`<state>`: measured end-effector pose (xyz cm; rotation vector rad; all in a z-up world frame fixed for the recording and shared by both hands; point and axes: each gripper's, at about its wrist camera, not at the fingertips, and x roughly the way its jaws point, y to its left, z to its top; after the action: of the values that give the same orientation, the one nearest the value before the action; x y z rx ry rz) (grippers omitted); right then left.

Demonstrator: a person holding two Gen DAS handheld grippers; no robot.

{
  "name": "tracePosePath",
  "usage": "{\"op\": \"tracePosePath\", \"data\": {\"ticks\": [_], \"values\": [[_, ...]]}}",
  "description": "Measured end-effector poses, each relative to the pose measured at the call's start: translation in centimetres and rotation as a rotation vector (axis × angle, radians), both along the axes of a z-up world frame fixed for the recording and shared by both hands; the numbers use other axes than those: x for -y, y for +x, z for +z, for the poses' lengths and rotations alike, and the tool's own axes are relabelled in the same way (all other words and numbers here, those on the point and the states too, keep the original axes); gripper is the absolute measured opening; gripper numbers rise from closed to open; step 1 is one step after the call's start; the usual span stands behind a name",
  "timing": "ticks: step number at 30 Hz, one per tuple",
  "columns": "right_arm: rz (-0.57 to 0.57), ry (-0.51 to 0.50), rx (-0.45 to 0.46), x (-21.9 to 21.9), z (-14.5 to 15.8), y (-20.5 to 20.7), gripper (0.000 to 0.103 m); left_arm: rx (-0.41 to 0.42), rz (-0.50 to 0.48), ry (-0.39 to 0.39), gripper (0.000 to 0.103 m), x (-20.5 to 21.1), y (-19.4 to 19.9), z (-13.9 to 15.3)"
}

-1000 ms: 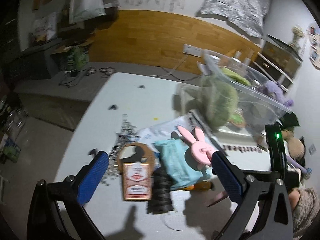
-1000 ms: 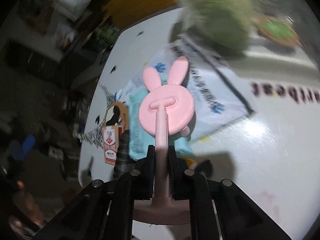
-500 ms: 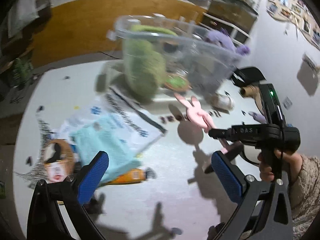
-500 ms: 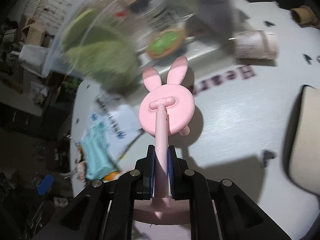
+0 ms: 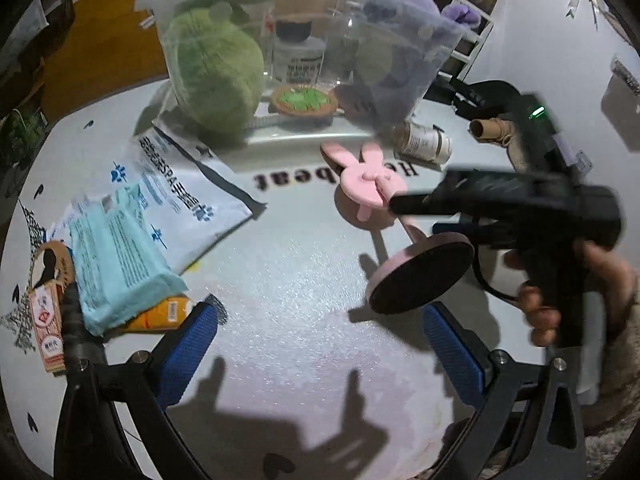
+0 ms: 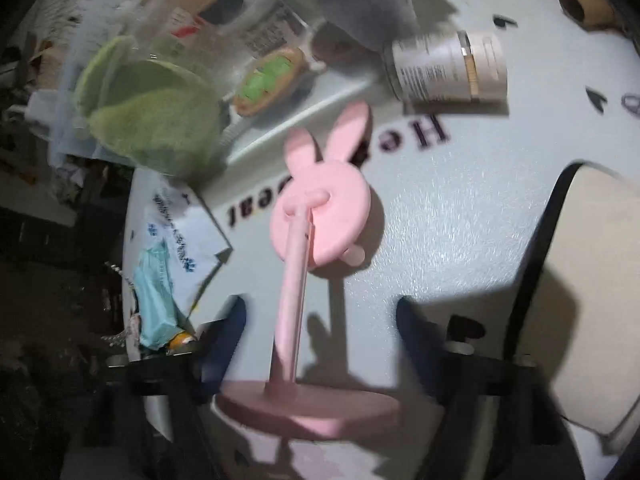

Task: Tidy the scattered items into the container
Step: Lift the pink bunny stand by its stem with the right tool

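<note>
A pink bunny-shaped stand (image 6: 320,216) with a round base lies tipped on the white table (image 5: 304,292), its ears toward the clear plastic bin (image 5: 304,48). It also shows in the left wrist view (image 5: 368,180). My right gripper (image 6: 320,340) is open, its jaws spread on either side of the stand's stem, no longer clamping it. My left gripper (image 5: 320,344) is open and empty, low over the table in front of the stand. The bin holds a green plush (image 5: 216,76), a purple plush (image 5: 396,32) and a jar.
A white jar (image 6: 448,66) lies on its side by the bin. A printed white bag (image 5: 180,184), a blue packet (image 5: 120,264), an orange item and a hang-tag card (image 5: 48,312) lie at the left. A cream object (image 6: 592,280) sits at right.
My right gripper carried the bunny stand toward the bin, then opened and let go of its stem; the stand now lies tipped on the table. My left gripper swung right and closer to the bin.
</note>
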<state>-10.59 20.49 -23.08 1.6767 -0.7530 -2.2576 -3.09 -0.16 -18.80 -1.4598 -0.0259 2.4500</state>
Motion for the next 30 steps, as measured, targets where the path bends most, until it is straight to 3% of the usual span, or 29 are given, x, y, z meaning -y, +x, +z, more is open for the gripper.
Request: {"op": "tracePosePath", "data": {"ticks": [4, 5, 7, 9, 13, 18, 28, 30], "values": [[0.008, -0.004, -0.072, -1.4, 2.6, 0.8, 0.073, 0.009, 0.031, -0.007, 0.103, -0.9, -0.1, -0.7], [0.016, -0.003, -0.088, -1.6, 3.2, 1.1, 0.055, 0.009, 0.037, -0.007, 0.103, -1.0, -0.3, -0.8], [0.060, 0.004, -0.107, -1.6, 4.1, 1.5, 0.033, 0.008, 0.048, -0.006, 0.103, -1.2, -0.5, -0.8], [0.116, 0.002, -0.120, -1.2, 4.7, 1.8, 0.022, 0.006, 0.053, -0.007, 0.103, -1.5, -0.8, -0.9], [0.233, 0.060, -0.128, 0.7, 4.3, 2.3, 0.021, 0.017, 0.051, -0.027, 0.103, -2.2, -1.3, -1.5], [0.347, 0.057, -0.152, 2.8, 3.9, 3.2, 0.021, 0.036, 0.068, -0.044, 0.103, -1.9, -1.2, -2.2], [0.517, 0.113, -0.223, 6.2, 3.9, 6.1, 0.021, 0.072, 0.144, -0.048, 0.103, 1.0, 0.5, -2.8], [0.524, 0.113, -0.203, 6.5, 3.6, 6.5, 0.021, 0.088, 0.138, -0.053, 0.103, 1.2, 1.1, -3.2]]}}
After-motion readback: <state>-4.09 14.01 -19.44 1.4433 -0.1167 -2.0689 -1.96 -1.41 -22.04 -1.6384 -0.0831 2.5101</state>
